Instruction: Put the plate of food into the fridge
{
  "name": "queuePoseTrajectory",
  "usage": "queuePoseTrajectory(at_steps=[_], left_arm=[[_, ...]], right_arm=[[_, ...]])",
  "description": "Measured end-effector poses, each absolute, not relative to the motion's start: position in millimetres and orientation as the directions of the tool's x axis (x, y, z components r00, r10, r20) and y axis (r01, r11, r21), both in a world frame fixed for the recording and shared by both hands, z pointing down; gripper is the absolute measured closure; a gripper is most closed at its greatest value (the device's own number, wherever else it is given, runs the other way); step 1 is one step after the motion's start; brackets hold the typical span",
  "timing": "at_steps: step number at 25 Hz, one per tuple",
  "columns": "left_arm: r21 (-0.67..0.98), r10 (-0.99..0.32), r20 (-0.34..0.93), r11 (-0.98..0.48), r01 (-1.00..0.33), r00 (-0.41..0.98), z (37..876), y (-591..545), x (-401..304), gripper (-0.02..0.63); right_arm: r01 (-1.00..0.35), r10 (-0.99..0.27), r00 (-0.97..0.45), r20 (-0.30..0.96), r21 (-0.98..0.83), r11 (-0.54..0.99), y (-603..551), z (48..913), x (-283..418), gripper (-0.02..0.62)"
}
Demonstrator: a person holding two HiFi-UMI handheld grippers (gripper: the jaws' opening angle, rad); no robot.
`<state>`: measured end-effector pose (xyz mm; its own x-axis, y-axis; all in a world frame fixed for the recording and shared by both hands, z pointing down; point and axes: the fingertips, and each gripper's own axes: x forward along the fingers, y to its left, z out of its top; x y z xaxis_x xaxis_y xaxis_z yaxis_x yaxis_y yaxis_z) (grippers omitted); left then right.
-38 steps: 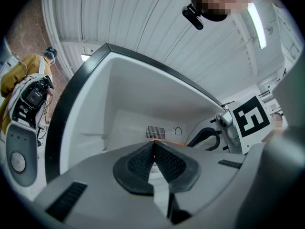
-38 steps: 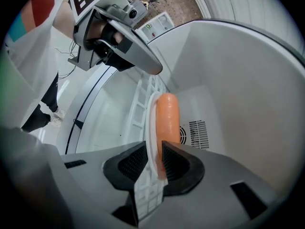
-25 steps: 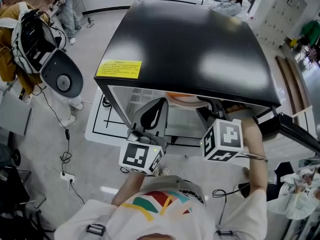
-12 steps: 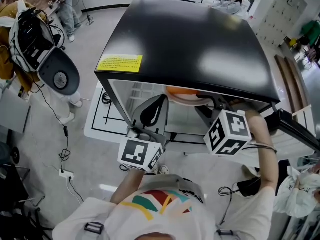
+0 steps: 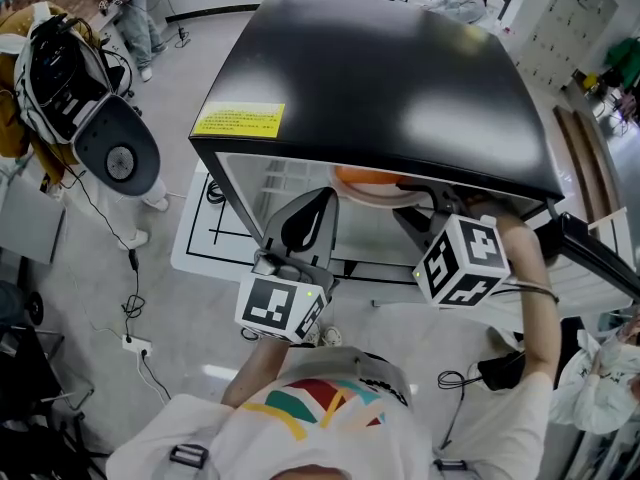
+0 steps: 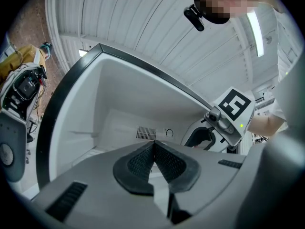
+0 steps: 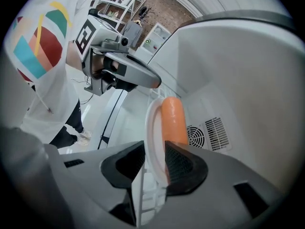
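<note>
Right gripper view: the rim of the white plate (image 7: pixel 151 123) is seen edge-on between the jaws of the right gripper (image 7: pixel 155 150), which are opening. The rim lies close against one pad, while a narrow gap is seen at the other, so the plate is no longer pinched. A long piece of orange food (image 7: pixel 172 120) is carried on the plate. Plate and food are placed inside the white interior of the fridge (image 7: pixel 248 80), near the back wall, where a vent grille (image 7: pixel 215 133) is set. Whether the plate is already borne by a shelf cannot be told.

In the left gripper view, the jaws of the left gripper (image 6: pixel 153 146) are pressed together with nothing between them, and they are pointed into the open fridge cavity. The right gripper is seen there to the right, reaching into the same cavity.

From the head view, the fridge is shown with a black top bearing a yellow label (image 5: pixel 238 120). The plate and food are partly hidden under the top's front edge. The left gripper is held just in front of the opening, beside the right one.
</note>
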<state>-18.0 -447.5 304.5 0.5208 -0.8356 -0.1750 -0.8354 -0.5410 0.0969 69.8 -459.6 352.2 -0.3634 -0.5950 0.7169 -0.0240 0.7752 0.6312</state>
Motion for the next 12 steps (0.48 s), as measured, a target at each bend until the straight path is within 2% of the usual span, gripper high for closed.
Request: queuePoseTrajectory(at_steps=[5,12], left_arm=[[0.094,-0.835,-0.179,-0.541,-0.836,0.521,301.4,-446.4,-18.2,0.598],[0.088,-0.83,-0.182,-0.548,-0.832,0.527,300.3,-446.9,-15.2,0.598]], right_arm=[[-0.016,-0.59,-0.366,0.72,0.629,0.777,-453.6,352.3,69.9,0.457],[-0.038,-0.622,-0.391,0.678,0.664,0.747,-451.9,346.2,65.5,0.457]])
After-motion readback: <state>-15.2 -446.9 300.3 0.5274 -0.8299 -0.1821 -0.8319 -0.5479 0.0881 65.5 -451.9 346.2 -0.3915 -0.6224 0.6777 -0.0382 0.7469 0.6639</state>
